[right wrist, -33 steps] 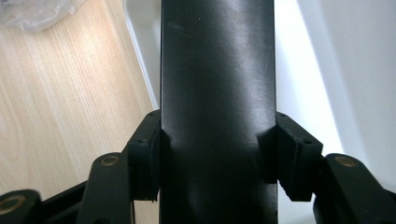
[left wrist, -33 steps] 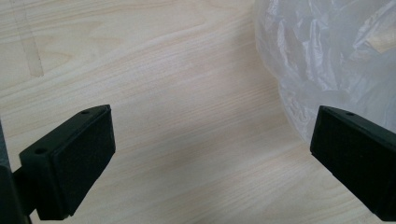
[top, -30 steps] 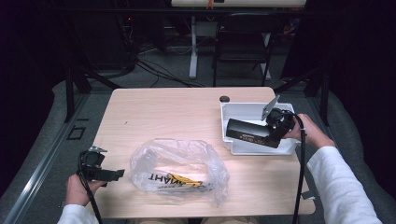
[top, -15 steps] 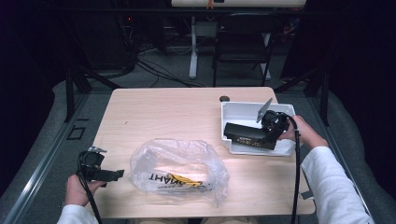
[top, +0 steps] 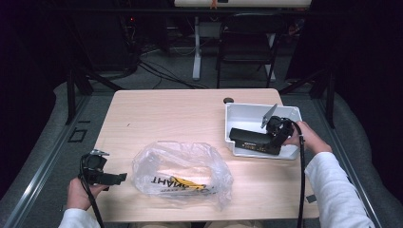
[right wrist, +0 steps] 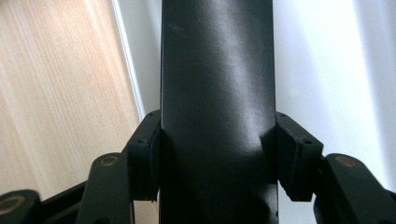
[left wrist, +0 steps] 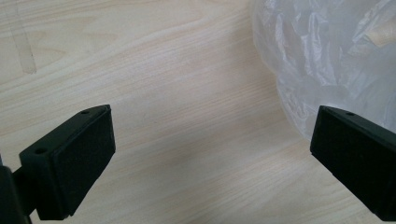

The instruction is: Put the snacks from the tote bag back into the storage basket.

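The right gripper has its fingers pinching a long flat black cardboard box, which lies low inside the white rectangular plastic bin at 3 o'clock on the pale wooden surface. The step in hand looks like setting the box down in the bin; next comes spreading the fingers and lifting straight out, clear of the bin's walls. The left gripper waits at 8 o'clock, fingers spread with nothing between them, beside the crumpled clear plastic bag. Room lies open toward 12 o'clock.
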